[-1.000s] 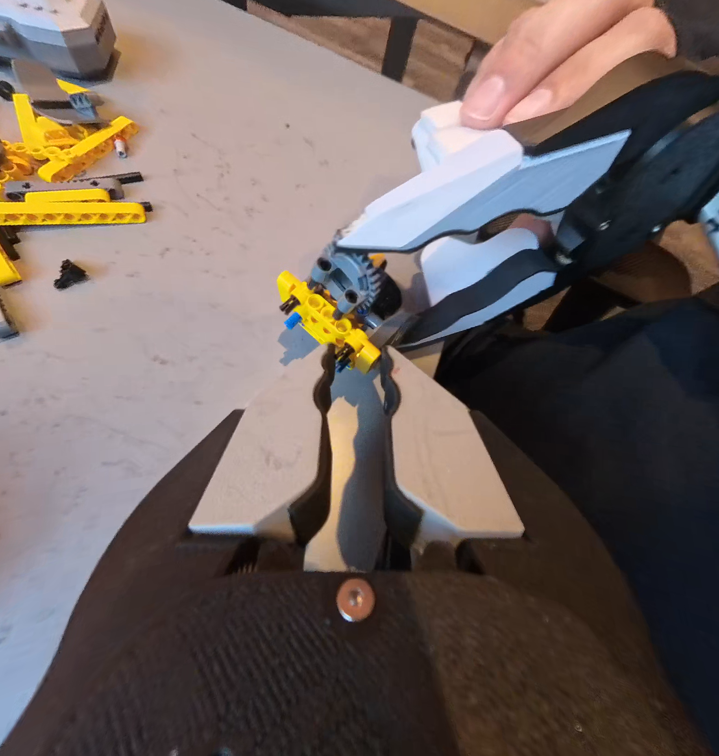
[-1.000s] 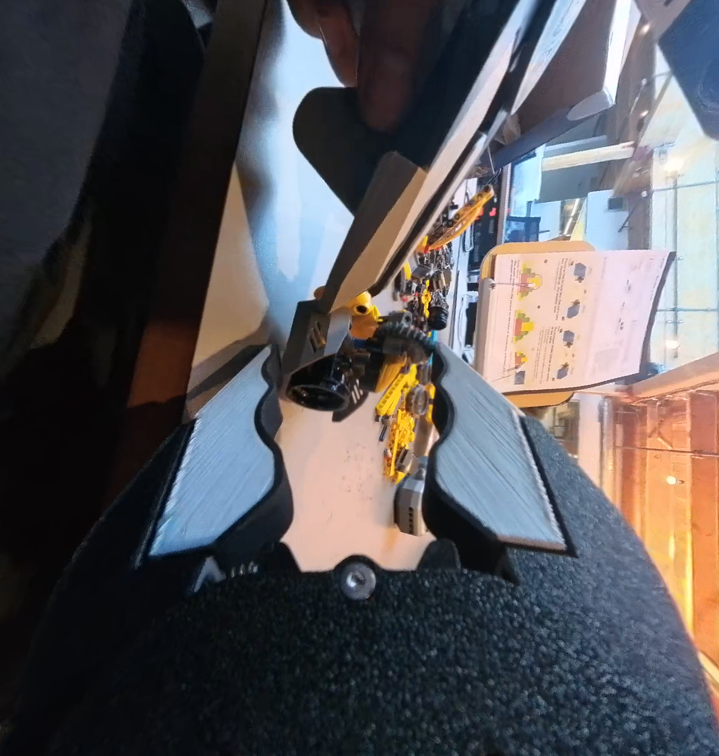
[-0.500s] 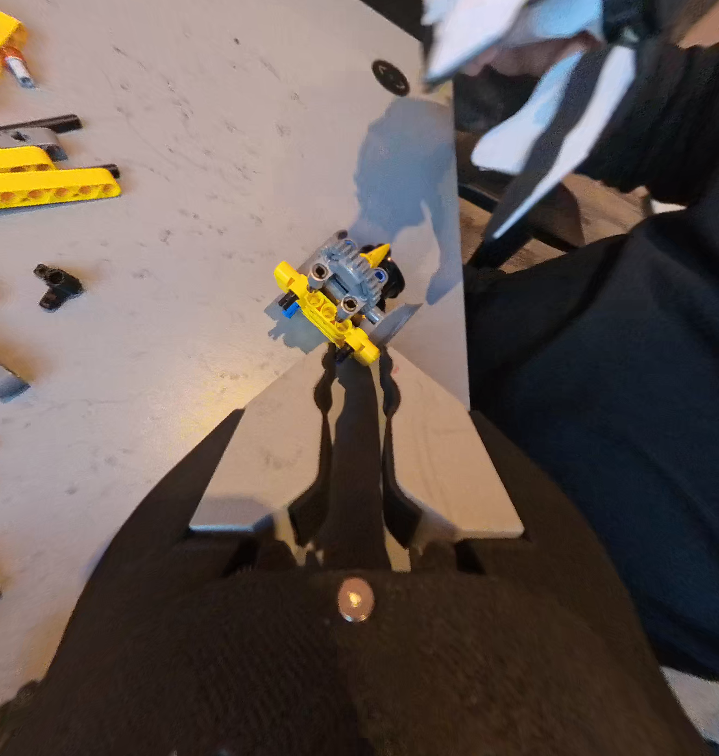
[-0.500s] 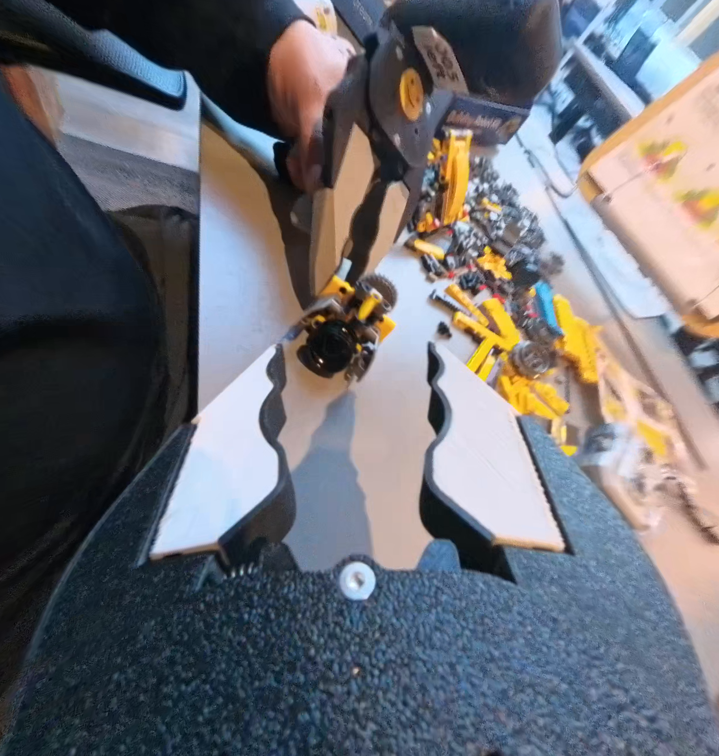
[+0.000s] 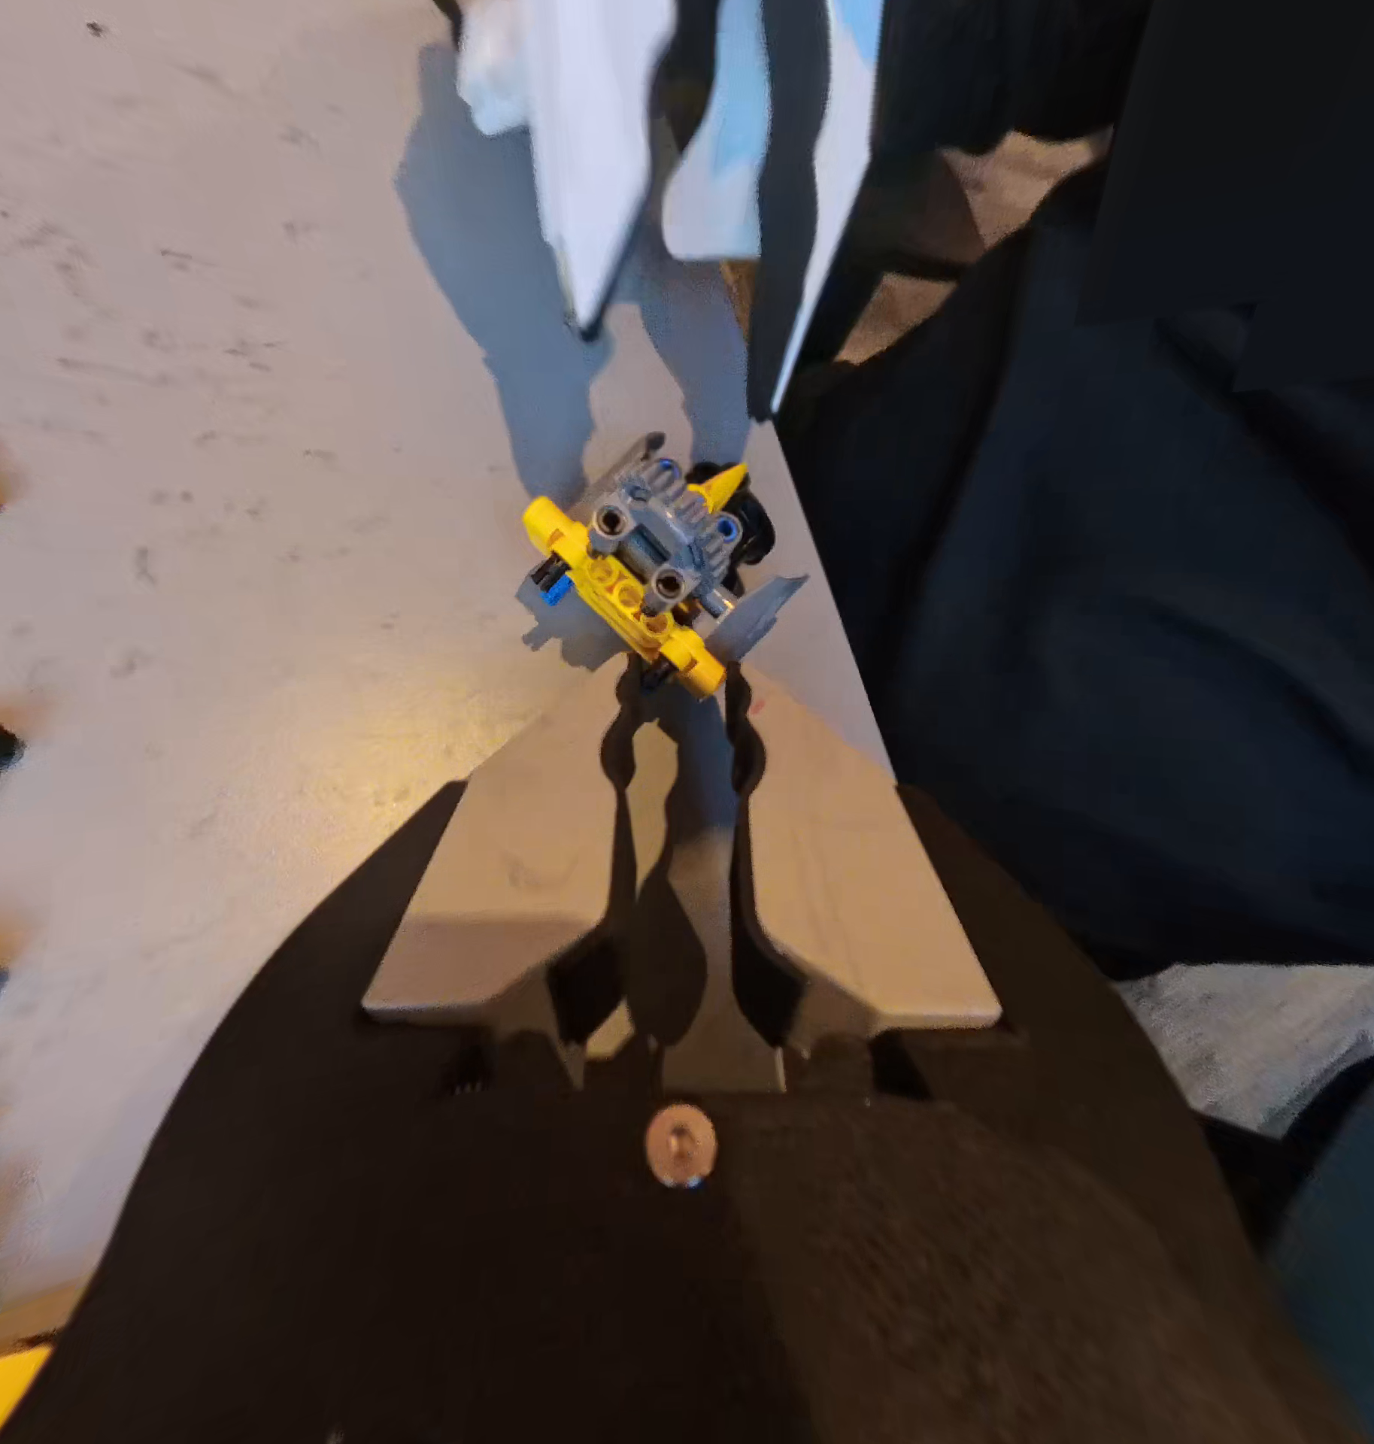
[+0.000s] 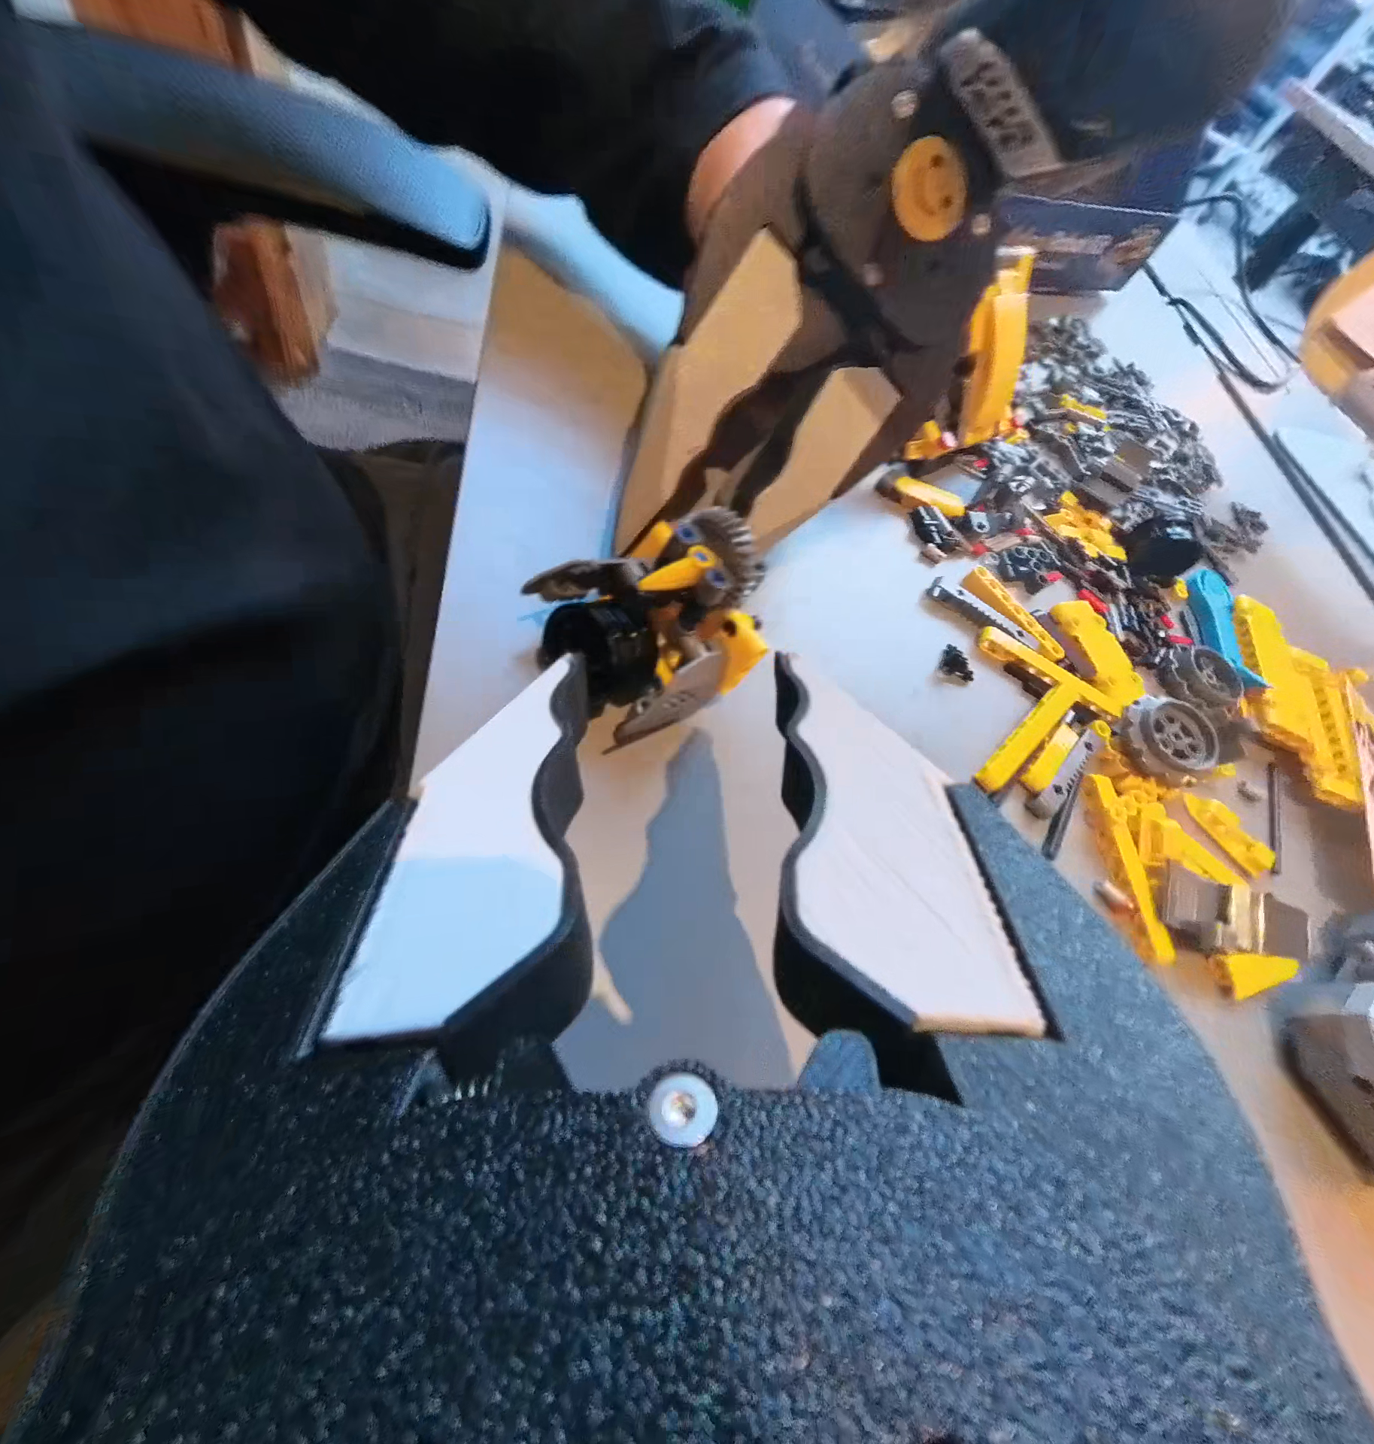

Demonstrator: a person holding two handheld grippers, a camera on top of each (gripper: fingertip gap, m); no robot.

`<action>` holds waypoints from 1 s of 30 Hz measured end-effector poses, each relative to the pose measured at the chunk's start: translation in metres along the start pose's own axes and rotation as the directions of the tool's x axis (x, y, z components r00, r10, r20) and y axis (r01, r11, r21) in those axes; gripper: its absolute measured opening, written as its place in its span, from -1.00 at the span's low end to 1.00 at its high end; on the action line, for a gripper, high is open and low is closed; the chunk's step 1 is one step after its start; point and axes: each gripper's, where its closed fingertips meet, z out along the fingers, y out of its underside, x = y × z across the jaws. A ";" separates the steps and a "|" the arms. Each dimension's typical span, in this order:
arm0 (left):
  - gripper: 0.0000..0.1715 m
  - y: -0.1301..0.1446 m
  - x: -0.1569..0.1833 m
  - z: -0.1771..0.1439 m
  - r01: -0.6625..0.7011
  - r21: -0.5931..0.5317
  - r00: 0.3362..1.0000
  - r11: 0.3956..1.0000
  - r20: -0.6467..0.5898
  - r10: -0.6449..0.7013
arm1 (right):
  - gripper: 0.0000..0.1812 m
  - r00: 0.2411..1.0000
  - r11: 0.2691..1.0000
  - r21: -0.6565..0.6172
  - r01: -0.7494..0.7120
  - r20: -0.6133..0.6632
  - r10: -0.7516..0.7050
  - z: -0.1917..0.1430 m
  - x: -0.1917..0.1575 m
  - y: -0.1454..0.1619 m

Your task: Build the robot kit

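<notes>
The left tongs (image 5: pixel 677 680) stay clamped on the toy assembly (image 5: pixel 644 570). The right tongs (image 6: pixel 672 664) have let go, now gaping empty just beside it on the worktop (image 5: pixel 199 312)

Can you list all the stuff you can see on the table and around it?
small brick assembly: one, yellow, grey and black with a grey gear, near the table edge, pinched at its yellow end
loose brick pile: many pieces, mostly yellow, grey and black, one blue, farther along the table
table: one, pale grey
dark box: one, behind the pile
dark clothing: person's, beside the table edge
left gripper: pale fingers, shut on the assembly
right gripper: pale fingers, open, beside the assembly
</notes>
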 end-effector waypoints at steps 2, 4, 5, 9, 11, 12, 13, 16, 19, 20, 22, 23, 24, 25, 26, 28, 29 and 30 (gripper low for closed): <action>-0.78 -0.002 -0.001 0.001 -0.012 -0.008 1.000 1.000 -0.007 0.012 | -0.53 0.996 0.995 0.030 -0.090 -0.001 0.091 -0.004 0.011 -0.003; -0.78 -0.004 -0.003 0.002 -0.028 -0.005 1.000 1.000 0.004 0.028 | -0.57 0.988 0.987 0.035 -0.156 0.023 0.156 -0.005 0.017 -0.003; -0.78 -0.004 -0.003 0.002 -0.038 -0.007 0.999 0.999 0.004 0.038 | -0.62 0.984 0.984 0.039 -0.174 0.035 0.172 -0.004 0.019 -0.003; -0.78 -0.003 -0.002 0.002 -0.070 -0.020 0.998 0.997 0.005 0.070 | -0.67 0.958 0.959 0.050 -0.278 0.084 0.274 0.001 0.032 -0.005; -0.78 -0.002 -0.001 0.001 -0.102 -0.041 0.995 0.994 0.008 0.103 | -0.60 0.935 0.942 0.069 -0.330 0.165 0.315 0.003 0.028 -0.011; -0.78 -0.002 0.000 0.001 -0.129 -0.057 0.991 0.990 0.014 0.130 | -0.60 0.929 0.940 0.075 -0.332 0.197 0.313 0.004 0.024 -0.013; -0.77 -0.002 0.001 0.001 -0.159 -0.074 0.987 0.984 0.022 0.161 | -0.60 0.930 0.945 0.073 -0.320 0.215 0.298 0.005 0.021 -0.013; -0.78 -0.004 0.002 0.000 -0.244 -0.137 0.967 0.960 0.044 0.251 | -0.54 0.939 0.959 0.037 -0.281 0.220 0.266 0.010 0.010 -0.009; -0.78 -0.006 0.003 0.001 -0.321 -0.202 0.939 0.925 0.062 0.339 | -0.40 0.935 0.955 0.031 -0.296 0.214 0.283 0.010 0.003 -0.014; -0.77 -0.006 0.003 0.001 -0.344 -0.224 0.927 0.912 0.071 0.367 | -0.35 0.927 0.947 0.021 -0.321 0.210 0.310 0.010 0.002 -0.014; -0.78 -0.007 0.004 0.001 -0.389 -0.262 0.900 0.883 0.095 0.425 | -0.33 0.887 0.903 -0.027 -0.428 0.180 0.426 0.010 0.006 -0.008; -0.78 -0.008 0.005 0.001 -0.412 -0.276 0.885 0.869 0.107 0.453 | -0.33 0.845 0.862 -0.047 -0.505 0.178 0.504 0.010 0.008 -0.004; -0.77 -0.009 0.006 0.001 -0.433 -0.289 0.868 0.854 0.121 0.481 | -0.33 0.790 0.814 -0.060 -0.578 0.206 0.577 0.010 0.006 -0.004; -0.77 -0.009 0.006 0.001 -0.452 -0.305 0.852 0.839 0.133 0.507 | -0.34 0.733 0.765 -0.070 -0.640 0.241 0.636 0.010 0.004 -0.005; -0.77 -0.009 0.006 0.000 -0.467 -0.320 0.836 0.824 0.145 0.530 | -0.34 0.683 0.723 -0.080 -0.687 0.268 0.679 0.010 0.002 -0.005; -0.77 -0.010 0.007 -0.001 -0.492 -0.335 0.808 0.804 0.168 0.564 | -0.34 0.617 0.669 -0.120 -0.734 0.293 0.730 0.013 -0.001 -0.001; -0.78 -0.010 0.006 -0.002 -0.501 -0.345 0.795 0.794 0.181 0.579 | -0.31 0.595 0.651 -0.139 -0.747 0.298 0.747 0.015 -0.002 0.001; -0.77 -0.010 0.006 -0.003 -0.508 -0.356 0.783 0.785 0.190 0.593 | -0.31 0.573 0.633 -0.152 -0.759 0.307 0.760 0.016 -0.003 0.001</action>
